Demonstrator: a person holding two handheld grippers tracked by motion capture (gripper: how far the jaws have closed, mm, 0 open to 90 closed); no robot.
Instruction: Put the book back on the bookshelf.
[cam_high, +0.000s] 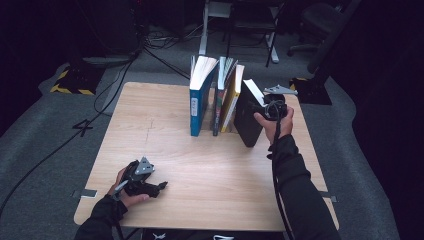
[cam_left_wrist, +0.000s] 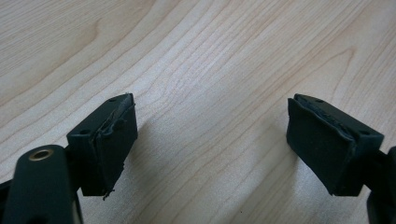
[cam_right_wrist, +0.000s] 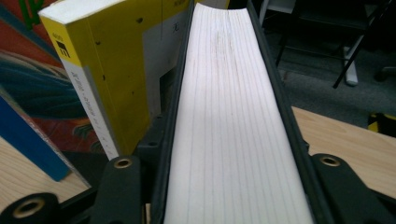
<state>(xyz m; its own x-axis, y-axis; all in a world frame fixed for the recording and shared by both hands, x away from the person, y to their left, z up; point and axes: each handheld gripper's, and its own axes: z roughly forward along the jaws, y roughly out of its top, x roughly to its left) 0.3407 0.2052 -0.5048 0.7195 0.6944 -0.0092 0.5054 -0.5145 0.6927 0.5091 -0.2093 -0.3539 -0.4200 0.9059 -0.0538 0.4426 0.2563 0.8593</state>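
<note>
step: black book (cam_high: 248, 120) pinched across its page block by right claw (cam_high: 260, 106), tilted at right end of book row (cam_high: 215, 95), upper centre | left claw (cam_high: 162, 185) spread, idle on worktop (cam_high: 210, 175), lower left | next: book to be stood upright against yellow book (cam_right_wrist: 107, 60), then released

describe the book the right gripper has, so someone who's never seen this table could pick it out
On the wooden table, a row of upright books stands near the far edge. The black-covered book is at the row's right end, clamped across its white page edge by the right gripper. Its neighbours have blue and yellow covers; it alone is black, and it leans away from the yellow book.
</note>
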